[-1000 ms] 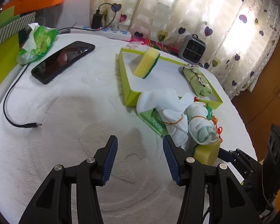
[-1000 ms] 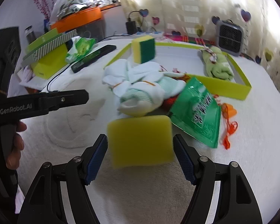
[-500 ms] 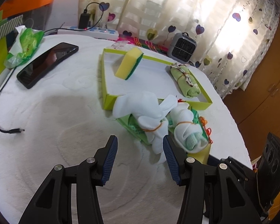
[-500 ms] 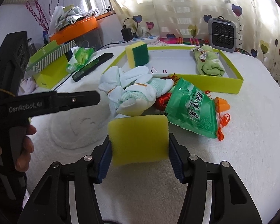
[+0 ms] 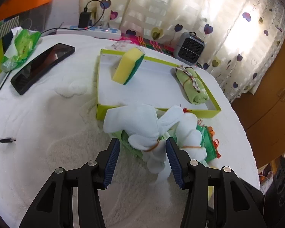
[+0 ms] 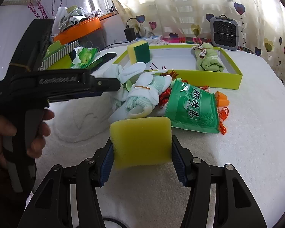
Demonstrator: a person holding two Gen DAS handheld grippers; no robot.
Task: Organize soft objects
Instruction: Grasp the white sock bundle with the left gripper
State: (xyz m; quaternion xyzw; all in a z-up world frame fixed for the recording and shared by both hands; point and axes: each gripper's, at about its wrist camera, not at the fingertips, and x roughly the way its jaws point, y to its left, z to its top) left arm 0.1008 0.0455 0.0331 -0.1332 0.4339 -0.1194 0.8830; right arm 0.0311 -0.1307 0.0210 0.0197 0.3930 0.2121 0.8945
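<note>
A lime-green tray [image 5: 99, 79] [image 6: 231, 70] on the white towel holds a yellow-and-green sponge [image 5: 128, 66] [image 6: 139, 52] and a rolled green cloth [image 5: 192, 85] [image 6: 210, 59]. In front of it lies a pile of white socks [image 5: 140, 125] [image 6: 140, 95] on a green tea bag [image 6: 193, 108]. My left gripper [image 5: 142, 156] is open, its jaws around the near end of a white sock. My right gripper [image 6: 141, 152] is shut on a plain yellow sponge [image 6: 141, 141] and holds it above the towel.
A black phone [image 5: 42, 67], a green tissue pack [image 5: 20, 47] and a cable [image 5: 1, 139] lie at the left. A small grey fan [image 5: 190, 48] [image 6: 224, 33] stands behind the tray. Orange cord [image 6: 223, 112] lies beside the tea bag.
My right gripper has shut on the yellow sponge and lifted it. My left gripper has moved forward and right so its open jaws now flank the white sock.
</note>
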